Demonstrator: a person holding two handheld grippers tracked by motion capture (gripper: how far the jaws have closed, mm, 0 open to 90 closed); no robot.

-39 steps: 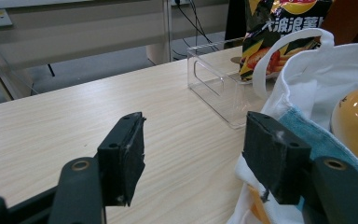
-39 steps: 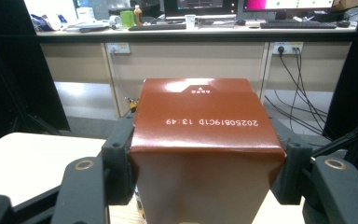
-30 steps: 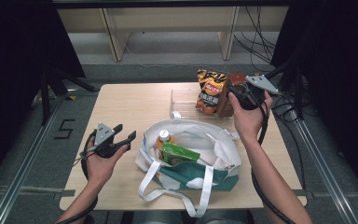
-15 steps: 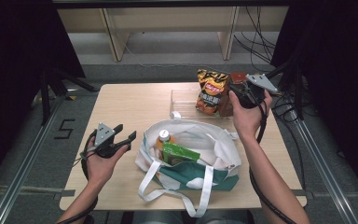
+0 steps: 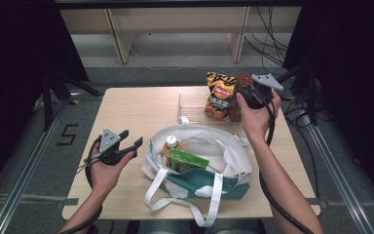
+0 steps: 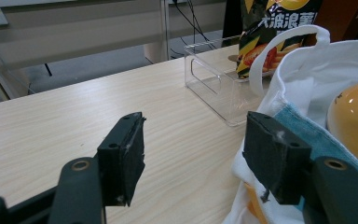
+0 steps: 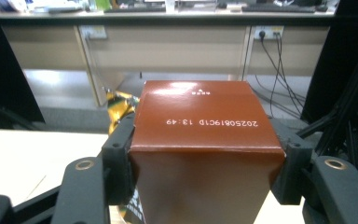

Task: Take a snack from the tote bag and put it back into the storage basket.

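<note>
Brown carton (image 7: 205, 154) clamped in right claw (image 5: 243, 97), prob. unmoved vs. earlier.

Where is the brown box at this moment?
The brown box is between the right gripper's fingers, at the table's far right in the high view, beside the chip bag.

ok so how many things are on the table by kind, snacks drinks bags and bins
snack bags: 1, chip bag
brown cartons: 1
green packets: 1
bottles: 1
tote bags: 1
clear bins: 1
total: 6
</note>
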